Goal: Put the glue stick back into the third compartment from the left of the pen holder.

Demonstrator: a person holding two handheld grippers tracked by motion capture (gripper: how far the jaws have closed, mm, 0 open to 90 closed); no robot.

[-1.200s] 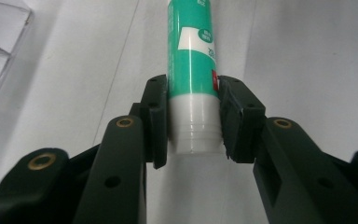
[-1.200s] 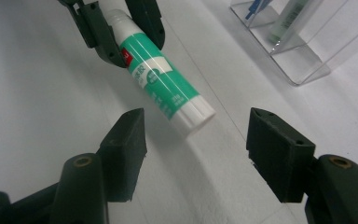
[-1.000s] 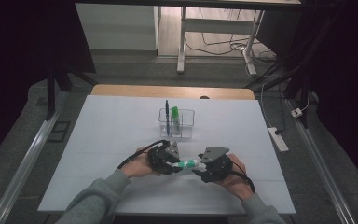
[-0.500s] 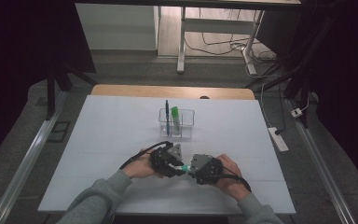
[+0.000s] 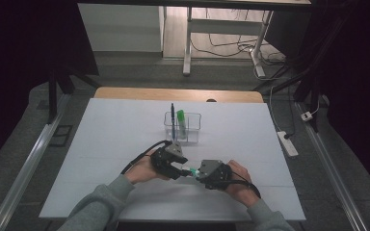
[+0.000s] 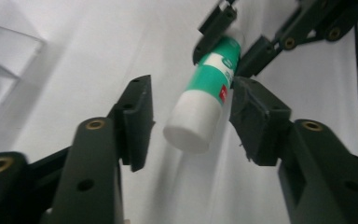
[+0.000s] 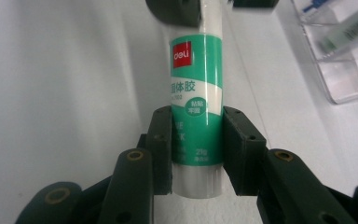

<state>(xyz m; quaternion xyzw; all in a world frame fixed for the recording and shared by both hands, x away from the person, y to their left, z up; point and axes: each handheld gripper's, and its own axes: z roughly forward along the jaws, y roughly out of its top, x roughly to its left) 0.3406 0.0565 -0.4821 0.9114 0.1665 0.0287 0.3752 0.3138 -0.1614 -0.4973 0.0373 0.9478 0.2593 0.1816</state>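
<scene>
Glue stick — a green-and-white plastic cylinder with a printed label — is clamped at its lower body between the jaws of the right gripper, whose pads are pressed flat against both sides of the tube after just closing in. From the left gripper view the white cap end is seen pointing toward the camera, lying between the spread jaws of the left gripper; these have just been opening, and a clear gap is left on the one side, while contact on the other cannot be told. In the high view the two grippers are seen nose to nose just above the white counter, the stick bridging them as a small green patch. Beyond the left gripper a clear plastic holder is stood on the counter, with a dark pen and a green-capped item upright inside. Nothing lies between the grippers and the holder. Matte black, angular links with brass-coloured pins make up the jaws.
</scene>
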